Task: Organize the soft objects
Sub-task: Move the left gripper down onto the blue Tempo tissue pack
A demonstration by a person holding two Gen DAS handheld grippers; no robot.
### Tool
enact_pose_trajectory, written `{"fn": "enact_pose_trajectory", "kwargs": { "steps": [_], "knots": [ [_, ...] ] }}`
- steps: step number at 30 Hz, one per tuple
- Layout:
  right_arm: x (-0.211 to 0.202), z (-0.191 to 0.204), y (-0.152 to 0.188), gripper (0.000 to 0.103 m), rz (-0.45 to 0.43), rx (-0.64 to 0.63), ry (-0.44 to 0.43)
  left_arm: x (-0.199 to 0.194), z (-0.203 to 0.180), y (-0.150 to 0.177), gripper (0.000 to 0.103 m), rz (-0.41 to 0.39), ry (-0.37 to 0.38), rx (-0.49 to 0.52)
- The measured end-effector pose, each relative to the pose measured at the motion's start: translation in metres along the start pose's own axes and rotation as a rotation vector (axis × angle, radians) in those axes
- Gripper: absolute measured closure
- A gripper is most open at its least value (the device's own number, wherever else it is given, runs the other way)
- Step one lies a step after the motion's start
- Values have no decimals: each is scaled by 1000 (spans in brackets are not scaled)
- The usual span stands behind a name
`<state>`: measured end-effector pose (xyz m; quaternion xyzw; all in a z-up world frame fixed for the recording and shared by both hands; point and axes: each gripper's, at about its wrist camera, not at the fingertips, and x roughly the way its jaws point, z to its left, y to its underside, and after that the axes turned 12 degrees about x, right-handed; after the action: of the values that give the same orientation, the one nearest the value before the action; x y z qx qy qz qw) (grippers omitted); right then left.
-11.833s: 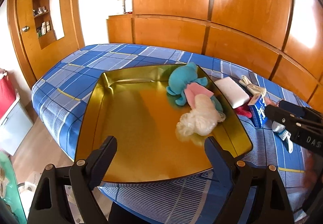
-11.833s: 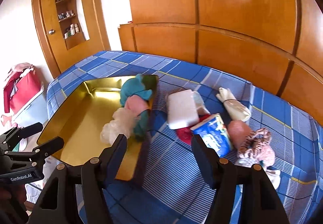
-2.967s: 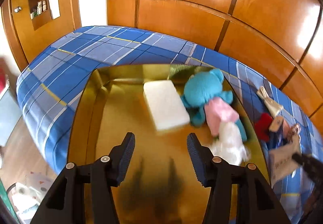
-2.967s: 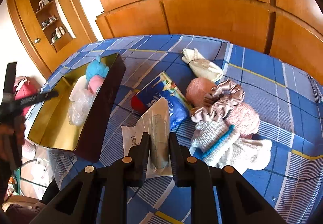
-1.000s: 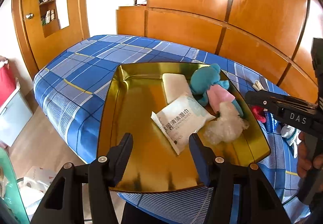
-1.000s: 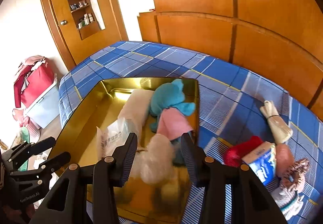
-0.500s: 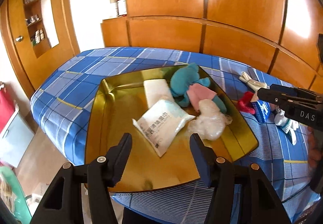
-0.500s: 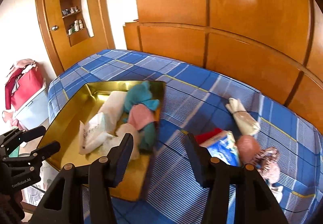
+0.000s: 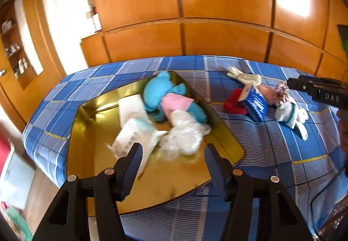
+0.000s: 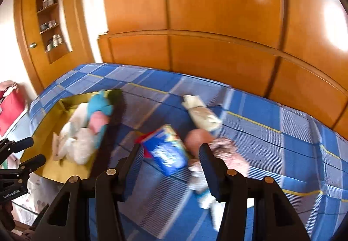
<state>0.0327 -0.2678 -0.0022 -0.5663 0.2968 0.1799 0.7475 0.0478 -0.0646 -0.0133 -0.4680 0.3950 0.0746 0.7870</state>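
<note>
A gold tray (image 9: pixel 87 132) on the blue plaid bed holds a teal and pink plush (image 9: pixel 165 97), a white pad (image 9: pixel 130 106), a printed white packet (image 9: pixel 134 136) and a crumpled clear bag (image 9: pixel 184 134). My left gripper (image 9: pixel 173 149) hovers open over the tray's near half with nothing between its fingers. My right gripper (image 10: pixel 169 148) is open above the bed, and a blue tissue pack (image 10: pixel 167 154) lies beyond its fingers. Around the pack are a red item (image 9: pixel 233 103), a cream bundle (image 10: pixel 202 115), a pink ball (image 10: pixel 196 138), a scrunchie (image 9: pixel 281 93) and socks (image 9: pixel 291 112).
Wooden wardrobe panels (image 9: pixel 217 45) close off the far side of the bed. A door with a shelf niche (image 10: pixel 52 23) stands at the left, and a red bag (image 10: pixel 10 106) sits on the floor beside the bed. Each gripper shows at the edge of the other's view.
My right gripper swung right, from over the tray to over the blue tissue pack and the pile, with its jaws a little wider. My left gripper also turned right; the packet stays in the tray.
</note>
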Motion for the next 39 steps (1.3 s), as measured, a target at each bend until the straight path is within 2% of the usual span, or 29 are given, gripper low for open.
{"fn": "enact_pose_trajectory", "kwargs": {
  "steps": [7, 13, 16, 22, 25, 27, 29, 34, 39],
  "knots": [
    [-10, -52, -3, 49, -38, 86, 77, 10, -26, -11, 43, 16, 51, 58],
    [-9, -91, -2, 49, -41, 237, 86, 14, -39, -32, 43, 3, 100, 95],
    [-8, -100, -3, 49, -35, 270, 103, 22, -47, -49, 44, 6, 141, 96],
    [-13, -105, -6, 49, -33, 309, 73, 53, -70, -80, 44, 57, 236, 60],
    [-15, -106, -7, 49, -42, 318, 62, 70, -82, -91, 37, 88, 259, 54],
    [-17, -108, -8, 49, -47, 333, 54, 82, -88, -97, 30, 129, 306, 11],
    [-19, -112, -9, 49, -50, 358, 43, 97, -94, -102, 29, 161, 341, -44],
    [-23, -119, -11, 49, -58, 396, 27, 132, -105, -113, 29, 255, 326, -146],
    [-30, -122, -14, 48, -82, 413, 12, 156, -108, -119, 26, 308, 304, -233]
  ]
}}
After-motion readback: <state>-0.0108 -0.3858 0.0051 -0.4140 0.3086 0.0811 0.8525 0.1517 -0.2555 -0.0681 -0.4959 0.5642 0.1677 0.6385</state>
